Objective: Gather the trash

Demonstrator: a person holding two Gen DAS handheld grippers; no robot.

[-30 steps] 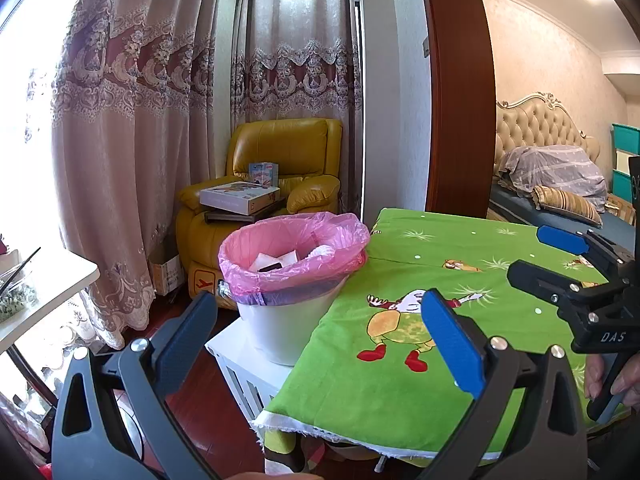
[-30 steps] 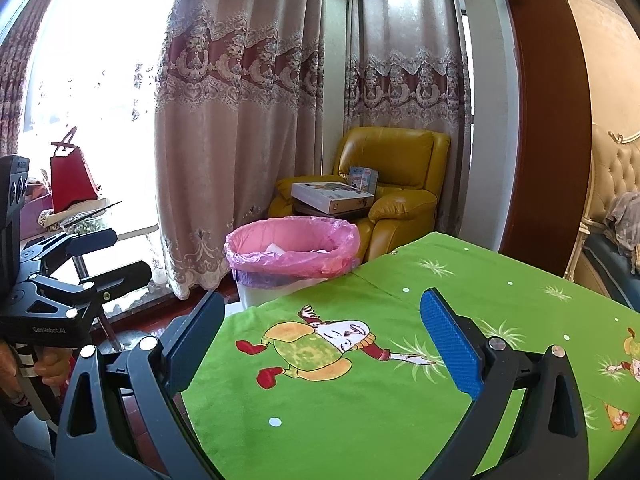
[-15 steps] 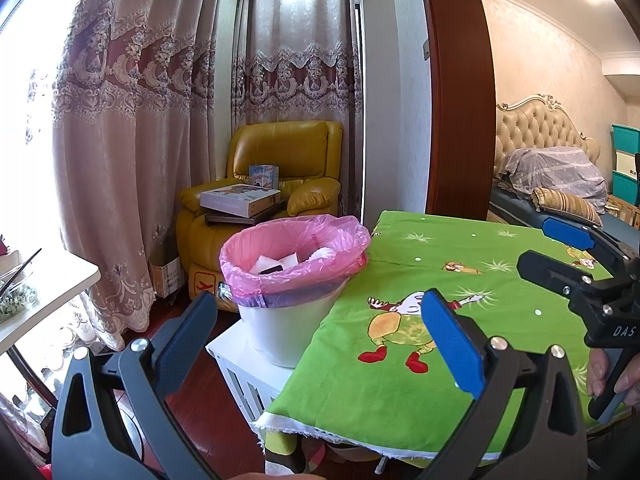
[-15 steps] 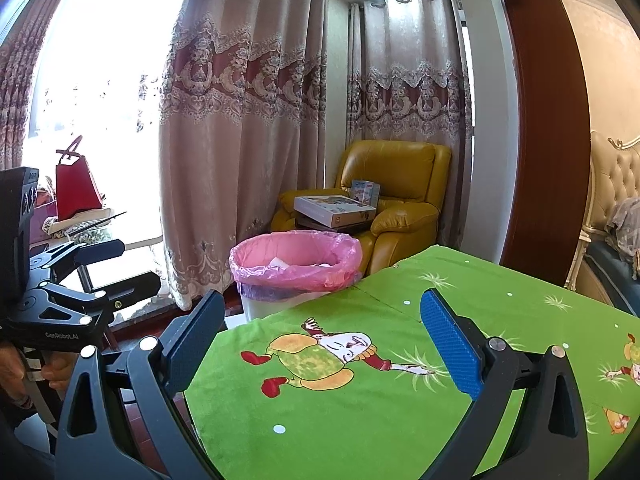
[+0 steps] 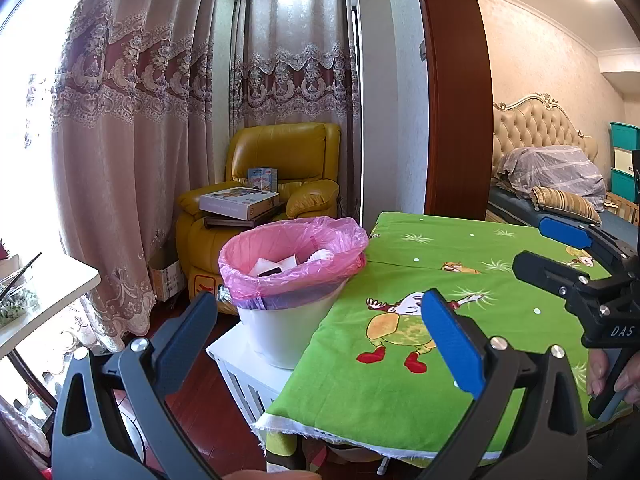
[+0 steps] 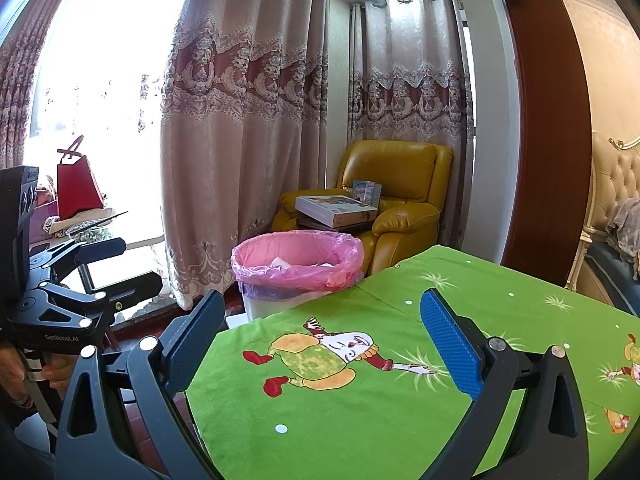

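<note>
A white bin with a pink bag (image 5: 294,264) stands on a low white stand beside the table, with white paper scraps (image 5: 280,265) inside; it also shows in the right wrist view (image 6: 298,266). My left gripper (image 5: 320,336) is open and empty, held off the table's near left corner. My right gripper (image 6: 320,336) is open and empty above the green cartoon tablecloth (image 6: 400,380). Each gripper shows in the other's view, the right one (image 5: 576,264) over the table's right side, the left one (image 6: 100,268) at the far left.
A yellow armchair (image 5: 280,184) with boxes (image 5: 240,202) stands behind the bin by the curtains. A white side table (image 5: 40,304) is at the left. A wooden door frame (image 5: 456,92) and a bed (image 5: 560,184) lie beyond the table.
The right gripper has risen and tilted up slightly, so the bin sits lower and farther in its view. The left gripper has barely moved.
</note>
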